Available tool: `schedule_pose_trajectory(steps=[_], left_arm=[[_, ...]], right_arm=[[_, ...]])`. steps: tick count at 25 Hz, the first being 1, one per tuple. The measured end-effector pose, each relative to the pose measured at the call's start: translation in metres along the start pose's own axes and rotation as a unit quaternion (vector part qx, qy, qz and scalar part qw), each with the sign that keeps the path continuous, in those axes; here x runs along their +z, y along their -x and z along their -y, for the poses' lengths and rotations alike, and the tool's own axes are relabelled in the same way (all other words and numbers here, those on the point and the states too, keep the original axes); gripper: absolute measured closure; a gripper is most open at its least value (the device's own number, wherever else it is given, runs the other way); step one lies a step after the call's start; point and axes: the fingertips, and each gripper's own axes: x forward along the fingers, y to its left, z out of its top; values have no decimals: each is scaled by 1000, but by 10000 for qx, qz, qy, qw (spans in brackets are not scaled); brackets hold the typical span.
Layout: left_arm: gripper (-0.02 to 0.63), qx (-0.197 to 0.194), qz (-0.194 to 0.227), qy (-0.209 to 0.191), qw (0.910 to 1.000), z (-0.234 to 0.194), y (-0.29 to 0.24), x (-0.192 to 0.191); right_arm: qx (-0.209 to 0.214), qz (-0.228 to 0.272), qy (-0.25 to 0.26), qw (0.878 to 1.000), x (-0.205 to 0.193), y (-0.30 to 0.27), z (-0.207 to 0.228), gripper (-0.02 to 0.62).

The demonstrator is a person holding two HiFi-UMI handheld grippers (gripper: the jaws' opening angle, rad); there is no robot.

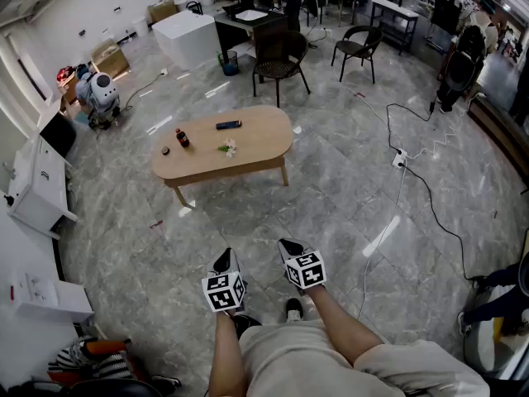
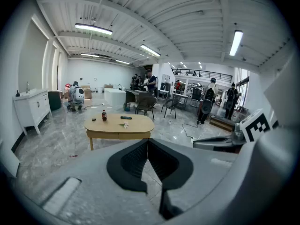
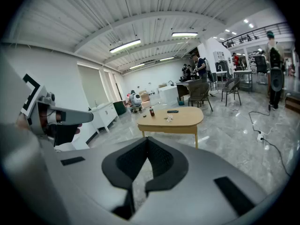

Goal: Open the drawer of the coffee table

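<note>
The oval wooden coffee table stands on the marble floor a good way ahead of me. Its near side rail, where a drawer front would sit, shows no gap. On top lie a small dark bottle, a black remote and a white flower-like item. My left gripper and right gripper hover side by side over the floor, well short of the table, both shut and empty. The left gripper view has the table beyond the left gripper. The right gripper view shows the table past the right gripper.
Two dark chairs stand behind the table. A white cabinet lines the left wall, near a small white robot. A cable with a power strip runs across the floor at right. People stand at the far back.
</note>
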Motion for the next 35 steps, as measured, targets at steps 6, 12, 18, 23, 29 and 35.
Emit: schedule_pose_trajectory(steps=[6, 12, 18, 23, 29, 35], left_arm=[[595, 87, 167, 5, 9998, -8, -8, 11], [595, 253, 117, 112, 9995, -34, 4, -2], [595, 356, 134, 645, 9972, -66, -44, 8], [595, 115, 138, 468, 9987, -67, -87, 38], [595, 261, -38, 644, 9976, -113, -136, 59], [595, 186, -176, 684, 9973, -142, -190, 77]], right_arm=[[86, 224, -43, 9997, 18, -10, 18, 580], [62, 230, -176, 9996, 20, -20, 24, 580], [267, 639, -516, 9963, 53, -32, 41, 580], [131, 749, -583, 9954, 75, -44, 75, 580], [-68, 370, -645, 9972, 78, -87, 104, 580], [-169, 30, -692, 9975, 89, -123, 128, 580]])
